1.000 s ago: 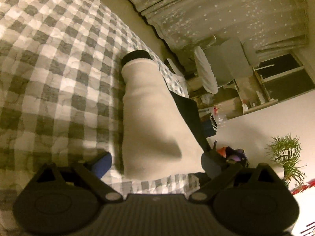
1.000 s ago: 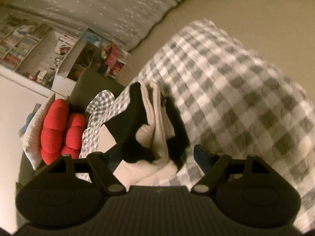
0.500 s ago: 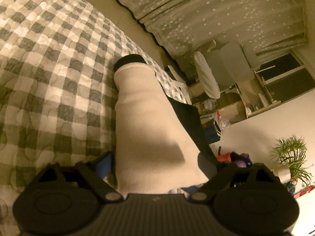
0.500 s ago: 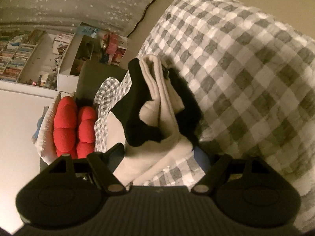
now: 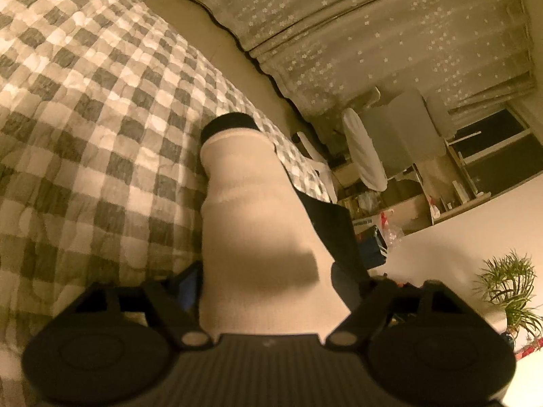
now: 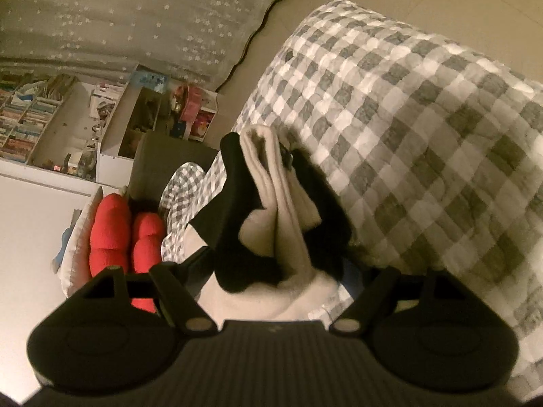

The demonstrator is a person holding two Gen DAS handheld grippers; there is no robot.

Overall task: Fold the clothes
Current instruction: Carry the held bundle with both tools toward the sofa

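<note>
Folding looks well along: a cream-and-black garment point(image 5: 258, 237) lies as a narrow, stacked bundle on the checked quilt point(image 5: 85, 108), one end under each tool. Left gripper point(image 5: 268, 291) straddles the cream end, jaws closing; the blue-padded finger point(image 5: 190, 288) sits against the cloth's left side, the other finger is at the black layer on the right, but whether the pads already press I cannot tell. Right gripper point(image 6: 275, 285) stands wide around the other end, where the layers point(image 6: 271, 203) bunch up in cream and black folds; cloth lies between the fingers, and no firm pinch shows. My read: both ends are being taken up together, either for one last fold or to carry the bundle off. Next move calls for both tools to catch every layer, not just the top cream one, and to lift evenly so the stack does not slide apart. Edges: the bundle lies close to the bed's edge on the side nearest the red cushion point(image 6: 108, 234) and shelves point(image 6: 40, 112); bare floor and a starred curtain point(image 5: 373, 34) lie beyond the far end. Open quilt spreads wide on the inner side, so any swing or set-down is safest toward the middle of the bed. A plant point(image 5: 509, 288) stands well apart.
</note>
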